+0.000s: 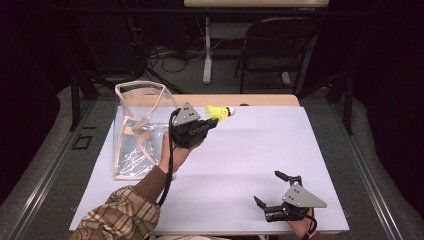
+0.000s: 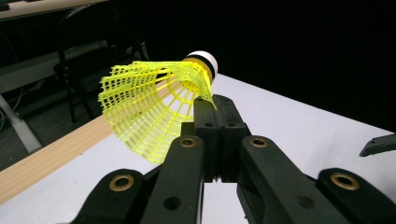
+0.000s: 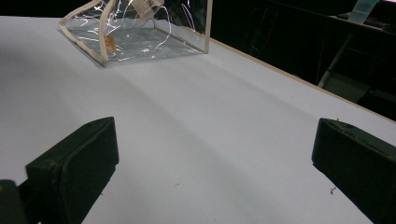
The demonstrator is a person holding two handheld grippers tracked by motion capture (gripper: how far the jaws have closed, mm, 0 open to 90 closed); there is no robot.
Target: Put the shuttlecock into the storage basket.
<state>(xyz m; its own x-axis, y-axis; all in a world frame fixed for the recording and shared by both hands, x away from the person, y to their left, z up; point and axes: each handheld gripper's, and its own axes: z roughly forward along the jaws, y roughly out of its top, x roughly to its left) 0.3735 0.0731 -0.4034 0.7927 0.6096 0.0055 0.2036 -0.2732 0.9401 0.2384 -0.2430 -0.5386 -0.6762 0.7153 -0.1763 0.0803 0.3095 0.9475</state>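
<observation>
Jaws of my left gripper [image 2: 217, 105] pinch the yellow plastic mesh shuttlecock [image 2: 156, 100] by its skirt edge, above the white table [image 1: 260, 150]; their tips hide the pinched spot; my right gripper [image 1: 272, 190] rests spread wide, holding nothing.

**Open sheet at centre and right, bag blocks the left**

The white table sheet [image 1: 240, 150] lies bare across its middle and far right, giving wide passage. The clear plastic bag with cream trim [image 1: 137, 130] stands open along the left edge. The left gripper [image 1: 212, 121], raised just beside the bag, holds a yellow mesh shuttlecock [image 1: 220, 112]. The right gripper [image 1: 272, 190] sits at the near right corner, jaws spread.
</observation>
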